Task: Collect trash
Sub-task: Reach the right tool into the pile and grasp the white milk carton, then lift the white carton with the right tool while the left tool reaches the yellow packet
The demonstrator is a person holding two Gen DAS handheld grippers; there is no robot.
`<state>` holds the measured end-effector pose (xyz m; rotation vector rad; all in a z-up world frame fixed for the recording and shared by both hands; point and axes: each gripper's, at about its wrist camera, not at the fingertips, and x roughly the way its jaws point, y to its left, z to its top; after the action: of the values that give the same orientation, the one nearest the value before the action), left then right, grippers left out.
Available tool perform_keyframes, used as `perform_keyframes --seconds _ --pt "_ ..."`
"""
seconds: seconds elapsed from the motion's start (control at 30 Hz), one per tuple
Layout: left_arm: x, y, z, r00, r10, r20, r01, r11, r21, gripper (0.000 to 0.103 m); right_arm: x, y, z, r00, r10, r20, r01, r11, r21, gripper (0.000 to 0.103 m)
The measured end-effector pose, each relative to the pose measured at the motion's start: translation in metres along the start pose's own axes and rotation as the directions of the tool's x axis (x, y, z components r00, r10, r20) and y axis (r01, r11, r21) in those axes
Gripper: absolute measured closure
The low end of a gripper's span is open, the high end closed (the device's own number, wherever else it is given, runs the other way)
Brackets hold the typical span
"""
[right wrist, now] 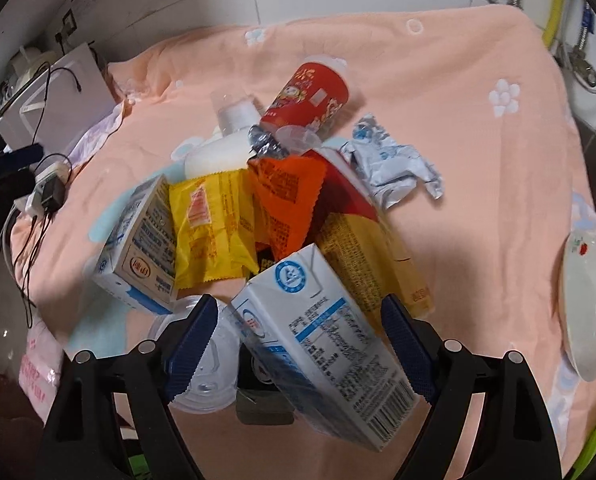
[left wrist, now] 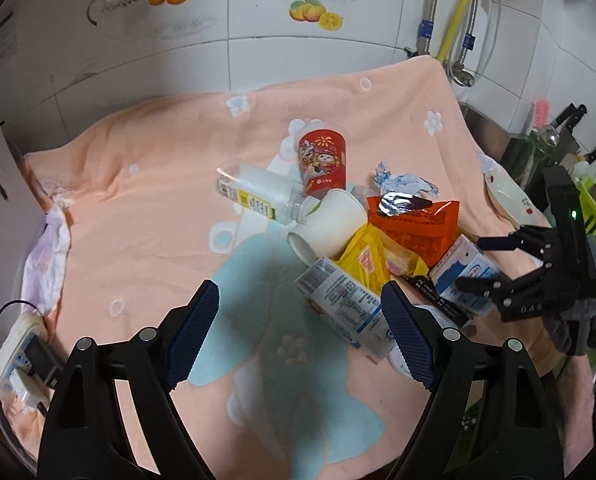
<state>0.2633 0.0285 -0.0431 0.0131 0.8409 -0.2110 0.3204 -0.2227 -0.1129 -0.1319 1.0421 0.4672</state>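
A soft peach blanket (right wrist: 478, 184) with pale flower prints and a light blue patch covers the surface, backed by glossy white wall tiles. Nearest in the right wrist view, the right gripper (right wrist: 300, 344) stands wide, its ridged blue pads either side of a white-and-blue milk carton (right wrist: 322, 332) without clearly pressing it; the carton's lower end hides whatever dark thing lies beneath, and a clear plastic lid (right wrist: 214, 372) beside it is half covered by the left pad. In the left wrist view the left gripper (left wrist: 300, 332) is also spread wide, jaws closing slightly, with only blanket and the corner of a second boxy carton (left wrist: 346, 308) between them. Beyond, toward the blanket's middle, the trash heap piles up: a crinkled yellow wrapper (right wrist: 210, 224), an orange foil packet (right wrist: 286, 200), a white paper cup (left wrist: 330, 228) on its side, a clear bottle (left wrist: 254, 196), a red printed cup (left wrist: 322, 164) and crumpled silver foil (right wrist: 390, 164). A plate (right wrist: 590, 304) sits at the right edge, partly cut off.
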Motion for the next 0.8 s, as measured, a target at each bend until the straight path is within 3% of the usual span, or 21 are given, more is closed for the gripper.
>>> perform_keyframes --seconds 0.27,0.47,0.8 --pt "0.031 -0.009 0.015 0.996 -0.055 -0.076 0.053 0.998 -0.026 0.022 -0.001 0.005 -0.003 1.0 0.01 -0.02 -0.01 1.0 -0.027 0.025" --pt "0.064 -0.007 0.017 0.98 -0.111 -0.167 0.091 0.988 -0.123 0.023 -0.011 0.011 -0.01 0.999 0.031 -0.029 -0.032 0.999 -0.037 0.032" --pt "0.096 -0.004 0.007 0.957 -0.138 -0.255 0.097 0.981 -0.166 0.038 -0.019 0.03 -0.028 0.999 0.008 -0.048 -0.012 0.996 -0.09 0.029"
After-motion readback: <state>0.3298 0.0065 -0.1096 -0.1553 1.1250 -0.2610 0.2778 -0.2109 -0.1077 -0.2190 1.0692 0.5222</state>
